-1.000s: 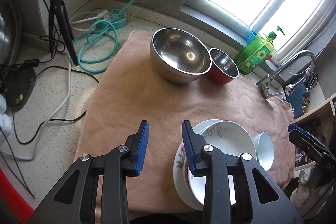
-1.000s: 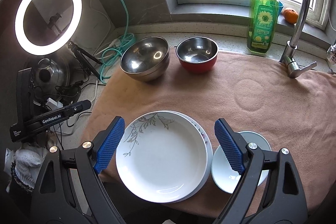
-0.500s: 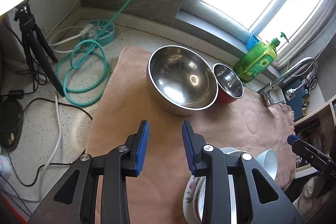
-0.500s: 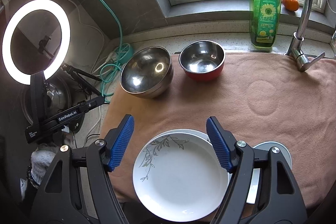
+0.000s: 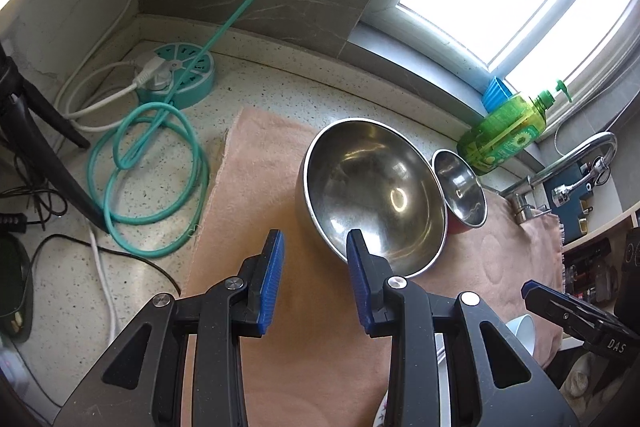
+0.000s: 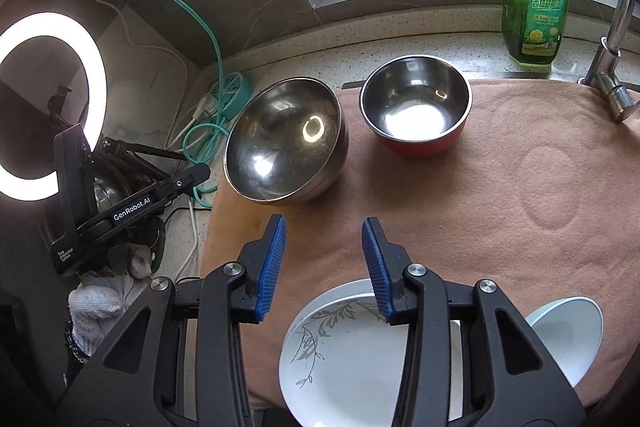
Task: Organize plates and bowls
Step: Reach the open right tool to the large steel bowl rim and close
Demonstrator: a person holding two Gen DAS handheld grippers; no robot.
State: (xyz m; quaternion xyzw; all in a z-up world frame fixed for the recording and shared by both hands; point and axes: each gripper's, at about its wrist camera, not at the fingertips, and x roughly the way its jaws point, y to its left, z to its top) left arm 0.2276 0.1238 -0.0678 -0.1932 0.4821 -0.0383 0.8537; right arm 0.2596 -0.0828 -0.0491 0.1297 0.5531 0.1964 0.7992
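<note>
Left wrist view: the left hand-held gripper (image 5: 314,259) hangs over the pink towel (image 5: 256,163) on the counter (image 5: 248,95), its blue pads set narrowly apart with nothing between them. The big steel bowl (image 5: 372,195) sits at about 1 o'clock from the fingertips, its near rim just behind the right-side pad. The small red bowl (image 5: 460,191) stands touching or just beside it at 2 o'clock, with the green soap bottle (image 5: 504,135) further out at the window. A coiled green hose (image 5: 148,167) lies on the counter at 10 o'clock. The tip of the right hand-held gripper (image 5: 576,315) shows at 4 o'clock.

Right wrist view: the right hand-held gripper (image 6: 324,267) has just been closing its jaws; they stand narrow now, empty, over bare towel. The white plate (image 6: 344,359) with a leaf pattern lies at 6 o'clock, partly under the gripper body, and a pale cup-like bowl (image 6: 568,331) sits at 4 o'clock. The big steel bowl is at 11 o'clock, the small red bowl at 1 o'clock. A ring light (image 6: 52,107) glows at 9 o'clock.
</note>
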